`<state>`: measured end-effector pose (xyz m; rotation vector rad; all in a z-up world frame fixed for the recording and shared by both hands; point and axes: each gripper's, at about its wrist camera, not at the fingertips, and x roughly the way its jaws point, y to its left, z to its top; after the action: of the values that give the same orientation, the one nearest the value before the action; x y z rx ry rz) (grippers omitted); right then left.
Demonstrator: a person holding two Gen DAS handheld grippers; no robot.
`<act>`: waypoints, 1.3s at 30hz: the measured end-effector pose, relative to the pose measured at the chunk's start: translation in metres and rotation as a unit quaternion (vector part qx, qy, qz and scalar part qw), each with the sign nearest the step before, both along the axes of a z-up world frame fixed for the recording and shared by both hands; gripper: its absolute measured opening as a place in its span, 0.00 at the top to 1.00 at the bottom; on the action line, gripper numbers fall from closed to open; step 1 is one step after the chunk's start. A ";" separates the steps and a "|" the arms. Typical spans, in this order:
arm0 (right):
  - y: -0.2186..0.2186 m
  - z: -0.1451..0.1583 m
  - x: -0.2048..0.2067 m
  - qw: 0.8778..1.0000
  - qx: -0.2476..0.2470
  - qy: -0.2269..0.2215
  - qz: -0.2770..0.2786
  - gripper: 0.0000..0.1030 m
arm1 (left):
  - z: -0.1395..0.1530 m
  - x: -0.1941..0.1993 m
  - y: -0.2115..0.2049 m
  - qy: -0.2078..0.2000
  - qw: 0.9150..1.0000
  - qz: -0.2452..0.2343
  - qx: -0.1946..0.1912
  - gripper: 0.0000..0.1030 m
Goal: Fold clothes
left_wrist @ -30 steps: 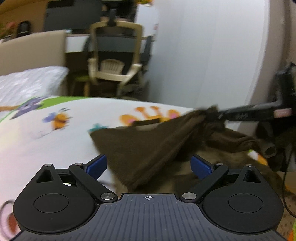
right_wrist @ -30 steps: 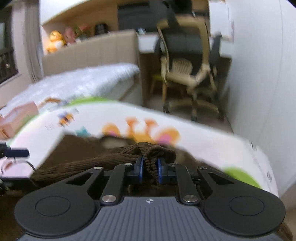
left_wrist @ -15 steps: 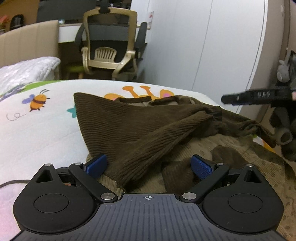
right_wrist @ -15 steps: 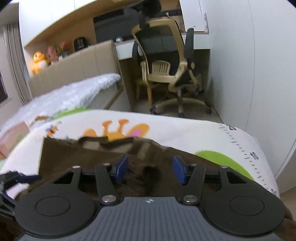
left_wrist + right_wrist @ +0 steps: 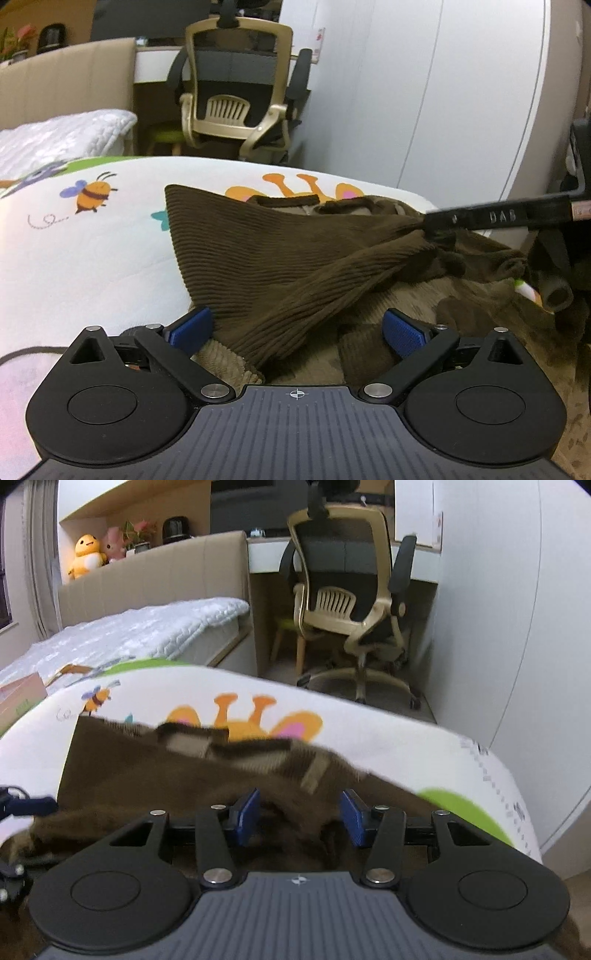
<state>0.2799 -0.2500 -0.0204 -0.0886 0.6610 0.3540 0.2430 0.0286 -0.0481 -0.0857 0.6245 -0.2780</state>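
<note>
Left gripper [image 5: 295, 325] open over brown garment [image 5: 258, 258], right gripper [image 5: 299, 816] open above it

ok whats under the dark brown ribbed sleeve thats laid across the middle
Under the dark brown sleeve lies lighter tan corduroy fabric, showing beside the open left gripper. Both rest on the cartoon-print mat. How far the tan fabric runs beneath is covered.

A home bedroom: quilted bed [image 5: 147, 627], desk chair [image 5: 354, 605], plush toys [image 5: 86, 554] and cartoon play mat [image 5: 92, 251].
</note>
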 end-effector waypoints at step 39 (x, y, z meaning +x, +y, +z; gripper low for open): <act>-0.292 -0.097 -0.070 0.834 0.386 0.122 -0.374 0.76 | -0.001 0.004 0.006 0.018 1.000 0.012 -0.017 0.00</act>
<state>0.2103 -0.5424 -0.1175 0.9902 0.7084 -0.1572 0.2467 0.0345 -0.0492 -0.1320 0.6551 -0.2644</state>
